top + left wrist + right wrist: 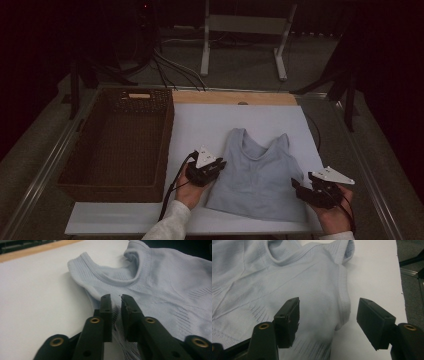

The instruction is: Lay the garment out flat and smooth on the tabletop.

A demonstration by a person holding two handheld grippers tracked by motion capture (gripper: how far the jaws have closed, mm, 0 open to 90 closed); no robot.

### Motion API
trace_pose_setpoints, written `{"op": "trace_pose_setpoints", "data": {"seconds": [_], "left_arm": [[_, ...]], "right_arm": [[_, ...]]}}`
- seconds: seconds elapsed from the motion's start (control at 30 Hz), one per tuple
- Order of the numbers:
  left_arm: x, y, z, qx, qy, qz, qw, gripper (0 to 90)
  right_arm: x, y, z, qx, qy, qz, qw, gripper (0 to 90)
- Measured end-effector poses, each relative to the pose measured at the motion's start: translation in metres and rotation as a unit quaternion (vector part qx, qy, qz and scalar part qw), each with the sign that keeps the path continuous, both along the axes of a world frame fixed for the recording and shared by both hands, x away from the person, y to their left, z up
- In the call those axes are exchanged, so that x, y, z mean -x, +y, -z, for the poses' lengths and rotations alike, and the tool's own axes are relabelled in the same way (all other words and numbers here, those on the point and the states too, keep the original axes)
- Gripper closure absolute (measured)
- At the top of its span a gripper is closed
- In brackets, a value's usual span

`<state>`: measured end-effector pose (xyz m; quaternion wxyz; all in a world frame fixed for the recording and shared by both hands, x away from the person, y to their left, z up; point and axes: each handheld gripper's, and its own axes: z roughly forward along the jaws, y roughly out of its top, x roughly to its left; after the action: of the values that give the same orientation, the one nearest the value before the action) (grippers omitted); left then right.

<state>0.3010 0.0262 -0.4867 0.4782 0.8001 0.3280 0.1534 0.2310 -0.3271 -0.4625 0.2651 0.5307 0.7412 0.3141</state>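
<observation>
the left gripper (216,167) sits at the left side seam of a pale blue tank top (257,175) in the high view, held by the person's left hand (189,187), while the right gripper (305,189) rests at the top's right side seam near the hem, held by the right hand (332,216). the tank top lies flat on a white board (200,125) that covers the desk, toward the board's near right part, straps pointing to the far edge. a brown wicker basket (75,172) stands along the board's left edge, just beside it and apart from the top. in the left gripper view, the left gripper (115,312) has its jaws drawn narrow with a thin fold of the tank top (162,285) pinched between them at the side edge below the armhole; the white board (37,297) lies bare to the left. in the right gripper view, the right gripper (328,315) stands wide, one jaw over the tank top (287,277) and the other over the white board (374,272), straddling the side edge without closing on it.
</observation>
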Motion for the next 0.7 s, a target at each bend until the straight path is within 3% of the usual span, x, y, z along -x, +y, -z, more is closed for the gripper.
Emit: {"op": "trace_pose_setpoints", "data": {"seconds": [0.37, 0.7], "left_arm": [[0.004, 0.015, -0.008, -0.014, -0.032, -0.038, 0.9987, 83.9], [0.006, 0.023, -0.008, -0.021, -0.034, -0.056, 0.9976, 83.9]], "right_arm": [[-0.001, -0.006, -0.002, -0.003, -0.004, 0.013, 0.9999, 37.7], [-0.011, -0.009, -0.001, -0.004, 0.003, 0.02, 0.9998, 42.1]]}}
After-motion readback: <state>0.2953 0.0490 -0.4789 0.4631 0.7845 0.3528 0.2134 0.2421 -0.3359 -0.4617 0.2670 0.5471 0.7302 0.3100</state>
